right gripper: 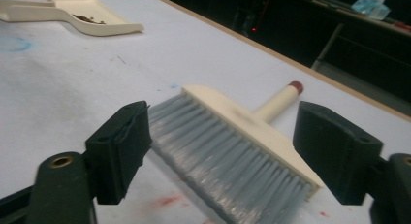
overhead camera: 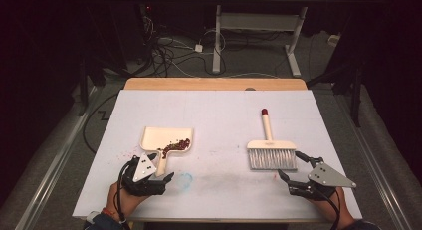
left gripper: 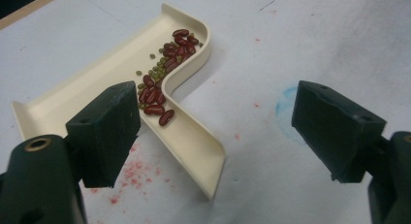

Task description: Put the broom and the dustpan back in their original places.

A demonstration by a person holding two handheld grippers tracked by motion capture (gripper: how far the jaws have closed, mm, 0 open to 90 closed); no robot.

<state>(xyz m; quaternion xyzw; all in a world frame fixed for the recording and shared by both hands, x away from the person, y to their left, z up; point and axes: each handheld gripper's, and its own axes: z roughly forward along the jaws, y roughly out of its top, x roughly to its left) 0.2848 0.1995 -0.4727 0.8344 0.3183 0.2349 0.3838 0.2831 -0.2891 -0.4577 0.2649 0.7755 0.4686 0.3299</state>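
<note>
A cream dustpan [overhead camera: 166,139] lies left of centre on the white table cover, with dark red and small green beans [left gripper: 165,64] gathered along its inner wall and down its handle. My left gripper [overhead camera: 152,171] sits at the handle's near end, open; in the left gripper view [left gripper: 218,132] the handle tip lies between the jaws, closer to the left one. On the right lies a hand brush [overhead camera: 271,153] with grey bristles and a red-tipped handle pointing away. The right gripper [overhead camera: 290,165] is low at the bristle end, open, its jaws either side of the bristles [right gripper: 232,156].
The white sheet [overhead camera: 214,115] covers a wooden table whose far edge [overhead camera: 214,83] shows beyond it. A faint blue ring [overhead camera: 185,179] and red smears [left gripper: 128,173] mark the sheet near the left gripper. Desk legs and cables stand on the floor behind.
</note>
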